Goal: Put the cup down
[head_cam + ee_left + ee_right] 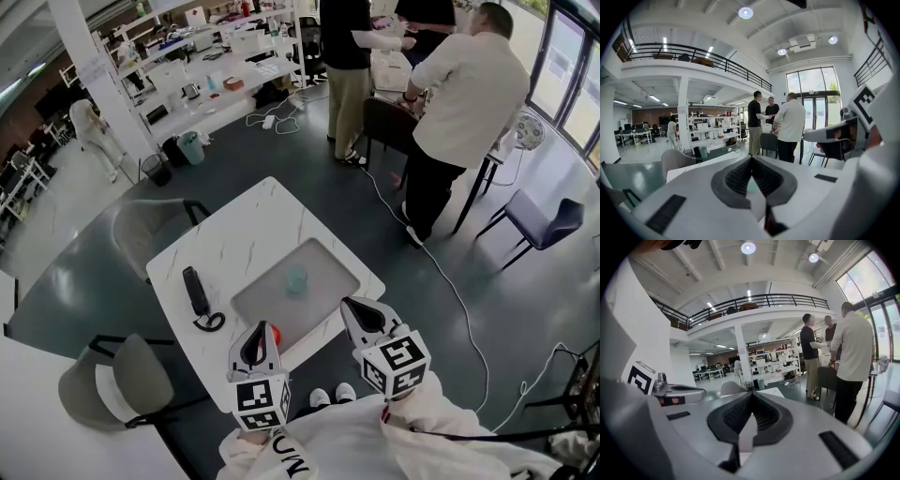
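Note:
A translucent teal cup (296,279) stands upright on the grey mat (328,267) in the middle of the white marble table (244,234). Nothing holds it. My left gripper (256,336) hovers over the table's near edge, short of the cup and to its left, with its jaws shut and empty. My right gripper (354,309) is over the mat's near right corner, also shut and empty. In the left gripper view the ribbed pads (740,178) meet at the tip of the left gripper (751,160). The right gripper (751,395) shows the same in its own view.
A black handset (195,291) with a ring beside it lies on the table's left part. A small red thing (275,334) sits by the left gripper. Grey chairs (122,375) stand at the left, a dark chair (539,220) at the right. People (459,103) stand beyond the table.

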